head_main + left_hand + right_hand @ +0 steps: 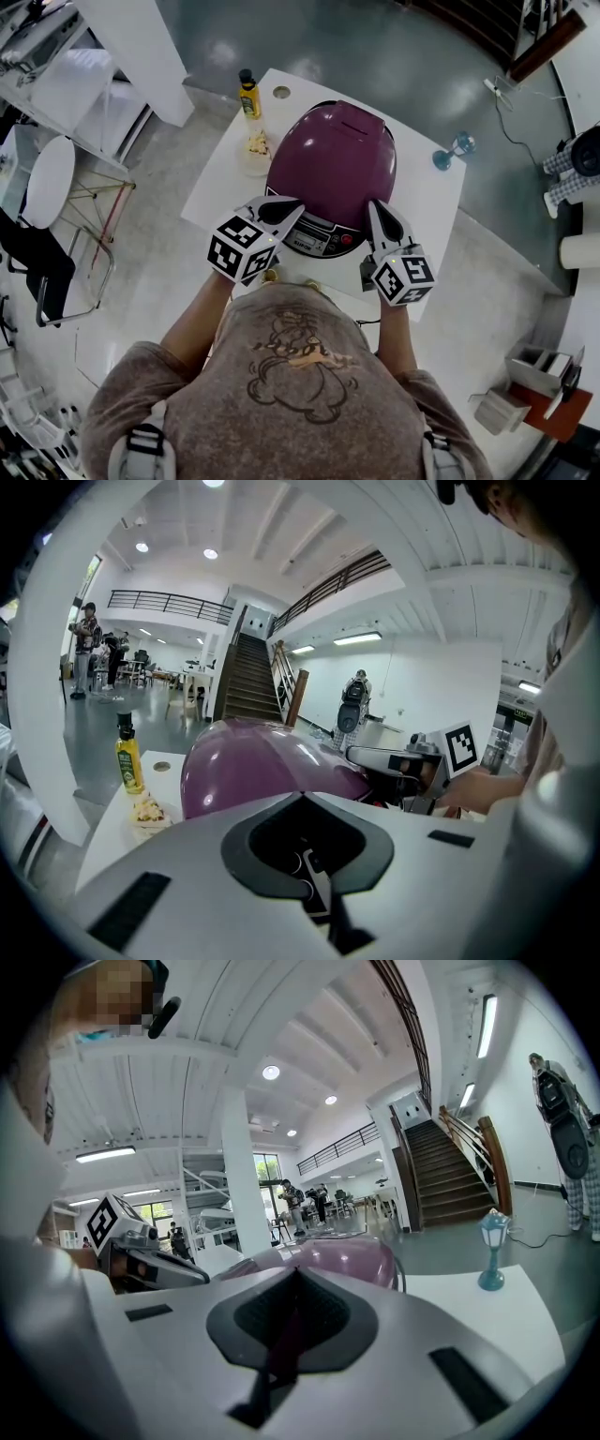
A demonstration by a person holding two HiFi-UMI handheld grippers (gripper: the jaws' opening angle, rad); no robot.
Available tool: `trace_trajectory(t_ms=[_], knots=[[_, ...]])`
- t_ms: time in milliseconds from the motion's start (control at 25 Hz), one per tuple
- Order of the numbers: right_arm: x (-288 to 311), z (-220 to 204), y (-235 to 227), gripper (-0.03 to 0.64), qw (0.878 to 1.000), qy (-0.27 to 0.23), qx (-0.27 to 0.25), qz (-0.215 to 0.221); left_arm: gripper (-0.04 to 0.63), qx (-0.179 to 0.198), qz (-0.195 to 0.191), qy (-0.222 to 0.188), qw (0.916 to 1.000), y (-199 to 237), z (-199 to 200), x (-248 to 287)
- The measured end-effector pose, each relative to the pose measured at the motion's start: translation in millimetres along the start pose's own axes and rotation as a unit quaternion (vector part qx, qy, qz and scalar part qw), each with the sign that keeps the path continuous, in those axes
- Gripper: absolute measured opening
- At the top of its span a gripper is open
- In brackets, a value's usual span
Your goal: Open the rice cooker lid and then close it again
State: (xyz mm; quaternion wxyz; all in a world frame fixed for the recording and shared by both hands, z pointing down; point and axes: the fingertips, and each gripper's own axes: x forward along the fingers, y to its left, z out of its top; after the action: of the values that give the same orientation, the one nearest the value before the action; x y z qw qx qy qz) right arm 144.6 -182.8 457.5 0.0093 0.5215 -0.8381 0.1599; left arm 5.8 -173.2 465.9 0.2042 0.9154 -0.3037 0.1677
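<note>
The purple rice cooker stands on the white table with its lid down. Its silver control panel with a red button faces me. My left gripper is at the cooker's front left corner, jaws together with nothing between them. My right gripper is at the front right corner, also shut and empty. In the left gripper view the purple dome rises just beyond the closed jaws, and the right gripper shows across it. The right gripper view has the lid past its jaws.
A yellow oil bottle and a plate of food stand left of the cooker. A small blue lamp-shaped ornament is at the table's right corner. Chairs stand on the floor to the left.
</note>
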Motion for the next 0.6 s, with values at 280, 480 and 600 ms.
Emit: trace_trajectory(t_ms=[280,480,600], knots=[[-0.1,-1.4,0.6,0.002,1.0,0.003,-0.004,0.003,0.021,-0.009,0.003,-0.003,0.9999,-0.2,-1.6,-0.4],[-0.6,-3.1,1.6,0.002,1.0,0.005,-0.005,0.007,0.021,-0.019,0.007,-0.004,0.9998,0.6,-2.2,-0.5],[-0.7,-5.0,2.0,0.002,1.0,0.006,-0.006,0.008,0.02,-0.023,0.005,-0.002,0.9997,0.6,-2.1,0.3]])
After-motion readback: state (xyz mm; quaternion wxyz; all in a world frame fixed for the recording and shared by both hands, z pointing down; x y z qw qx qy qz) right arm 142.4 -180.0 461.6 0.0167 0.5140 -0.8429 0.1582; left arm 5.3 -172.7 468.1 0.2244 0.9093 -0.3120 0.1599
